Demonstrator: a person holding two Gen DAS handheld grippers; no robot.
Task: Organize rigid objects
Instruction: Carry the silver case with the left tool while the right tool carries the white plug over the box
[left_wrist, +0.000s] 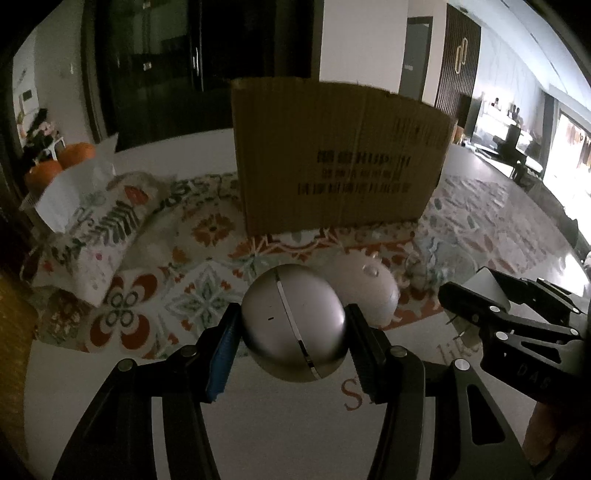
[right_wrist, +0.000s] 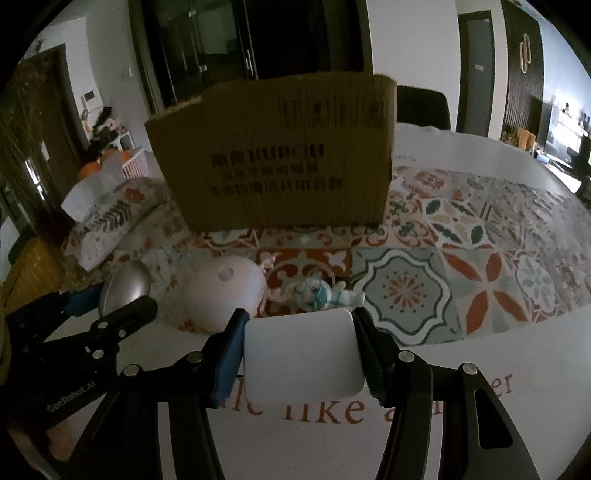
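My left gripper (left_wrist: 293, 328) is shut on a silver ball-shaped device (left_wrist: 293, 326) with a chrome seam, held above the table's near edge. My right gripper (right_wrist: 301, 354) is shut on a flat white square box (right_wrist: 301, 356). The right gripper shows at the right of the left wrist view (left_wrist: 509, 321); the left one shows at the left of the right wrist view (right_wrist: 110, 314). A pale egg-shaped object (right_wrist: 221, 291) lies on the patterned cloth just ahead. A small doll with blue hair (right_wrist: 314, 293) lies beside it. A cardboard box (right_wrist: 273, 155) stands behind them.
A floral tissue pouch (left_wrist: 96, 236) with white tissue lies at the left. Orange pumpkins (left_wrist: 62, 158) sit behind it. The patterned tablecloth (right_wrist: 480, 236) spreads to the right. The white table mat (right_wrist: 461, 369) carries orange lettering.
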